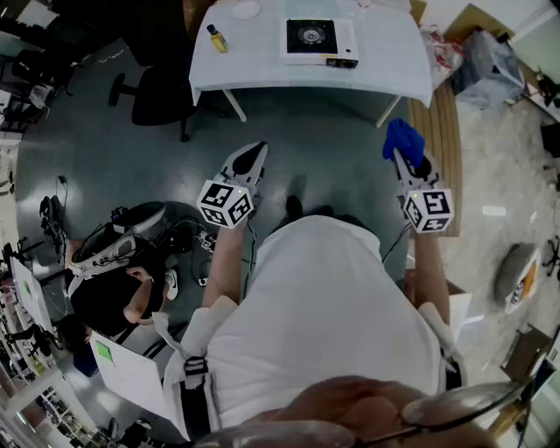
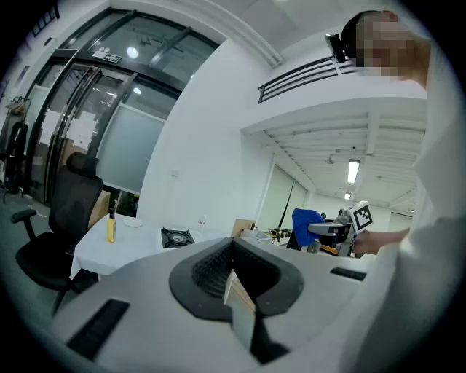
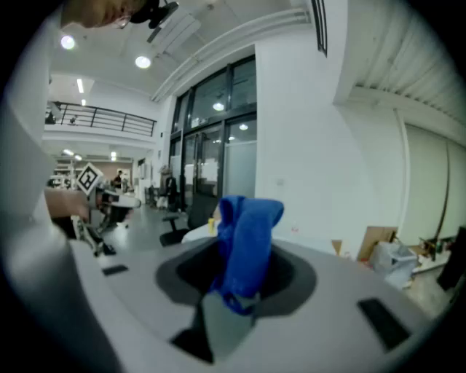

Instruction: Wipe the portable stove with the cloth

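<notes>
The portable stove (image 1: 318, 40), white with a black burner top, sits on a white table (image 1: 385, 66) far ahead of me; the left gripper view shows the stove (image 2: 176, 237) small and distant. My right gripper (image 1: 401, 154) is shut on a blue cloth (image 1: 402, 138), held in the air well short of the table. The cloth (image 3: 246, 244) stands bunched between the jaws in the right gripper view. My left gripper (image 1: 252, 157) is shut with nothing in it, also in the air, short of the table's front edge.
A yellow bottle (image 1: 216, 38) and a white dish (image 1: 246, 10) stand on the table's left part. A black office chair (image 1: 162, 96) is left of the table. A seated person (image 1: 114, 280) is at my lower left. Bags (image 1: 486, 61) and a wooden strip lie right.
</notes>
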`<state>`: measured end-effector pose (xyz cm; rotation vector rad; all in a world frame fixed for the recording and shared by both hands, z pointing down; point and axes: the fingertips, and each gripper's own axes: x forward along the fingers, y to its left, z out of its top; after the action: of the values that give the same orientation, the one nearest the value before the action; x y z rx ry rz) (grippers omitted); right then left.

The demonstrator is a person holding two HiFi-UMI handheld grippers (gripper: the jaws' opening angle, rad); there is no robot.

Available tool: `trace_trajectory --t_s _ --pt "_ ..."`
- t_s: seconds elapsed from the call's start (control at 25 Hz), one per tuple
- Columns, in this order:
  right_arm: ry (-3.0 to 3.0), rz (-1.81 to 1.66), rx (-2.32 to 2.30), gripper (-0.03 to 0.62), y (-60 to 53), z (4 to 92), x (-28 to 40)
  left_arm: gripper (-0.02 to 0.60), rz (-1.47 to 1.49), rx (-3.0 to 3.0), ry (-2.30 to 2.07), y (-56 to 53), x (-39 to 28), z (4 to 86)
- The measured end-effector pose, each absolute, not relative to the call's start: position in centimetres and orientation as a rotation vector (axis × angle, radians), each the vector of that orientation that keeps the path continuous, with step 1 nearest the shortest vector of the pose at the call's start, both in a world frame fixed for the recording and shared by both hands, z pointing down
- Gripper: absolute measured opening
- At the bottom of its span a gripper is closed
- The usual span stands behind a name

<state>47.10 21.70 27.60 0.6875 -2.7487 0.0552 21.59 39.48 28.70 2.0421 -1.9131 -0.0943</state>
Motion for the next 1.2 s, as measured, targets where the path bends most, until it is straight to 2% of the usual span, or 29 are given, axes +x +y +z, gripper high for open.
trace_trajectory --t_s 1.2 --pt "-2.727 0.154 0.799 0.15 21.0 28.7 44.2 0.031 -0.083 2.072 -1.849 38.2 17.4 30.3"
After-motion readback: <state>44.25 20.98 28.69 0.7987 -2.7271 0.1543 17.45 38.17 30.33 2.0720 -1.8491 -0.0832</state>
